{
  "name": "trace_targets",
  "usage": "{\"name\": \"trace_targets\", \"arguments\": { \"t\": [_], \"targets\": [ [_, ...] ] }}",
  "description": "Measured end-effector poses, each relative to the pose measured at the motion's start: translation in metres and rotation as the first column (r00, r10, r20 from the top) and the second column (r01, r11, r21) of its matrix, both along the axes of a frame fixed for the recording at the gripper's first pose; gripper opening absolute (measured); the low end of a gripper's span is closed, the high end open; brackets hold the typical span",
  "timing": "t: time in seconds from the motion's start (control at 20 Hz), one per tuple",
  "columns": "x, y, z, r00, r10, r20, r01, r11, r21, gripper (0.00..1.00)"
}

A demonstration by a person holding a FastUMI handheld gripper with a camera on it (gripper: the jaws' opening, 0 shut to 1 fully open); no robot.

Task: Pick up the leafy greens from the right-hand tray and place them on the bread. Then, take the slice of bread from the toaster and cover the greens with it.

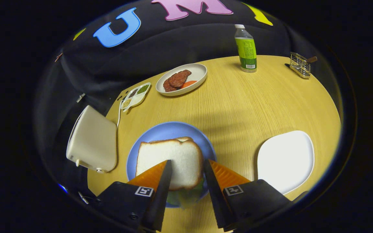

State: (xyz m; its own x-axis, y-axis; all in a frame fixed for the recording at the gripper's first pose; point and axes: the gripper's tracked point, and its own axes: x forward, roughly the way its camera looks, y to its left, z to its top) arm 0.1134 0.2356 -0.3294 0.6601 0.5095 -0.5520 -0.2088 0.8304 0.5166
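Observation:
A slice of white bread (pixel 170 161) lies on top of the leafy greens (pixel 186 195), whose green edge peeks out under its near side. Both rest on a blue plate (pixel 163 131). A second slice's crust shows just behind the top one. My gripper (pixel 188 166) hovers open above the near part of the bread, one finger over its left half and one past its right edge, with nothing held. The cream toaster (pixel 92 140) stands left of the plate. The white tray (pixel 287 160) on the right is bare.
Farther back on the round wooden table (pixel 248 103) are a white plate with meat and a carrot slice (pixel 181 79), a small divided dish of seasonings (pixel 135 95), a green-labelled bottle (pixel 245 48) and a metal rack (pixel 299 64) at the far right.

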Motion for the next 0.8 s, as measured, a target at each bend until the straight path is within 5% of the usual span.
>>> {"name": "trace_targets", "arguments": {
  "t": [0.1,0.35,0.8],
  "targets": [
    [-0.006,-0.003,0.004,0.999,0.015,0.032,-0.013,0.999,-0.043,0.69],
    [-0.015,-0.024,0.016,0.997,-0.007,0.078,0.015,0.994,-0.106,0.98],
    [-0.027,-0.083,0.103,0.976,-0.063,0.207,0.080,0.994,-0.073,0.98]
  ]
}}
